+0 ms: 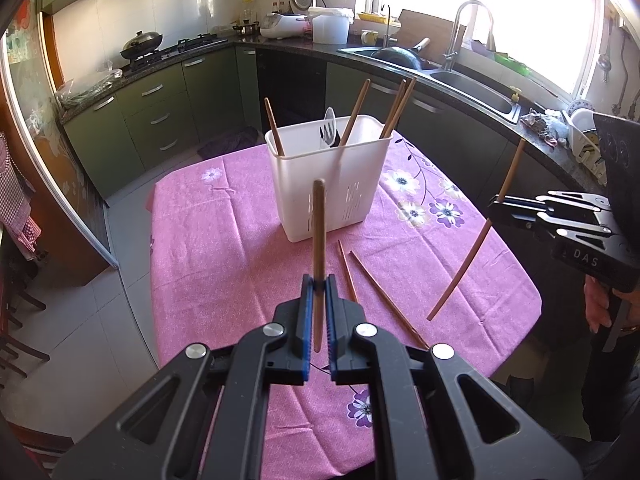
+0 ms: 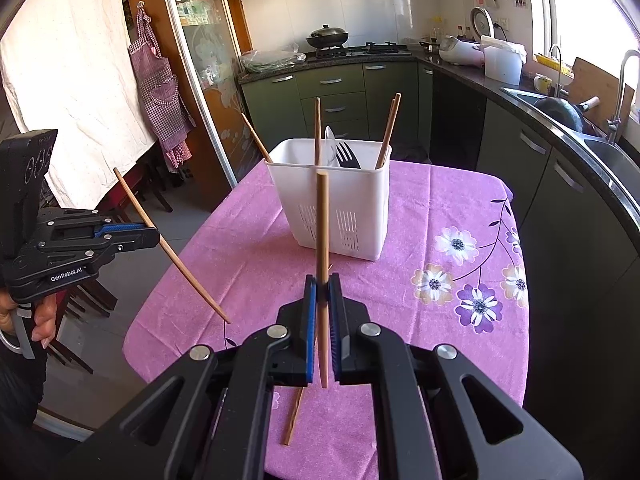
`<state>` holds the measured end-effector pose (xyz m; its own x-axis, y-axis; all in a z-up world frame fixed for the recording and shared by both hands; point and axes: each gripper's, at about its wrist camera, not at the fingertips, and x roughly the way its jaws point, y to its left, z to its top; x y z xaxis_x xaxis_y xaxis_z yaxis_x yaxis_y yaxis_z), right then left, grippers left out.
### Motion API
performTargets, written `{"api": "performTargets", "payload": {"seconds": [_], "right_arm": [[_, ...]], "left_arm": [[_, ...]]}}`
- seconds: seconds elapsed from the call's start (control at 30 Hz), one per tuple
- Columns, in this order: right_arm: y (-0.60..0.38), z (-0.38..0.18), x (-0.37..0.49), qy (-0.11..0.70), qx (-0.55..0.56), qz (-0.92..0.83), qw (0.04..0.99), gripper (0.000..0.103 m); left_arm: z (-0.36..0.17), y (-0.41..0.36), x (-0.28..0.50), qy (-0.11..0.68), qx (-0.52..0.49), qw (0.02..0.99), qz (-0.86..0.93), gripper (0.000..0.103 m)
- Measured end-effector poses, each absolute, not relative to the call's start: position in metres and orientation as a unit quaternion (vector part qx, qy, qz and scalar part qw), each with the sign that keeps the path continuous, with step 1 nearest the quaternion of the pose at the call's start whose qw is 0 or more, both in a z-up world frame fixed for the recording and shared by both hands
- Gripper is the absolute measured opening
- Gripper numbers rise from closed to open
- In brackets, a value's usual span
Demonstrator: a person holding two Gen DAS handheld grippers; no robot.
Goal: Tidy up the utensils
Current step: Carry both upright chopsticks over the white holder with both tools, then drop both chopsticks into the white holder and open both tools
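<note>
Each tool (image 1: 319,282) (image 2: 322,280) pinches 1 upright chopstick (image 1: 318,232) (image 2: 322,220).

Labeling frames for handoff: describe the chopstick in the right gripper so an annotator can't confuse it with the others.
Start at the white utensil caddy on the pink floral tablecloth. In front of it, the right gripper is clamped on one wooden chopstick that stands nearly upright. Unlike the chopsticks leaning inside the caddy, the loose ones lying on the cloth and the slanted one in the left gripper, it is vertical in mid-air.

The utensil holder (image 1: 328,178) stands on the table (image 1: 224,240), two chopsticks (image 1: 380,292) lying before it.
</note>
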<state>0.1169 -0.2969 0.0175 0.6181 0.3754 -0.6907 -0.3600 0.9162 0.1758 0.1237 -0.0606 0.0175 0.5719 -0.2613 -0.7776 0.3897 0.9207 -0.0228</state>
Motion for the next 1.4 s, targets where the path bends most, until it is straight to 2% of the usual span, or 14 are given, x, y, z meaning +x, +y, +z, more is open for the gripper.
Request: {"api": "performTargets", "payload": {"seconds": [0.23, 0.53, 0.7, 0.87, 1.2, 1.33, 1.4], "right_arm": [[-0.301, 0.017, 0.119, 0.388, 0.010, 0.201, 0.899, 0.007], [-0.306, 0.010, 0.124, 0.393, 0.016, 0.205, 0.896, 0.007], [-0.311, 0.007, 0.127, 0.395, 0.019, 0.207, 0.895, 0.007], [-0.312, 0.007, 0.127, 0.393, 0.020, 0.211, 0.895, 0.007], [-0.312, 0.029, 0.125, 0.371, 0.017, 0.218, 0.903, 0.007], [-0.310, 0.058, 0.134, 0.345, 0.020, 0.217, 0.913, 0.007], [-0.309, 0.074, 0.143, 0.328, 0.021, 0.211, 0.921, 0.007]], "left_arm": [[0.053, -0.068, 0.138, 0.404, 0.069, 0.891, -0.194, 0.006], [0.137, -0.088, 0.171, 0.322, 0.061, 0.926, -0.186, 0.006], [0.165, -0.102, 0.191, 0.282, 0.058, 0.941, -0.179, 0.006], [0.155, -0.115, 0.223, 0.282, 0.061, 0.944, -0.157, 0.006], [0.085, -0.116, 0.260, 0.354, 0.058, 0.921, -0.151, 0.006], [0.072, -0.110, 0.256, 0.372, 0.057, 0.914, -0.152, 0.027], [0.074, -0.104, 0.247, 0.368, 0.051, 0.916, -0.153, 0.029]]}}
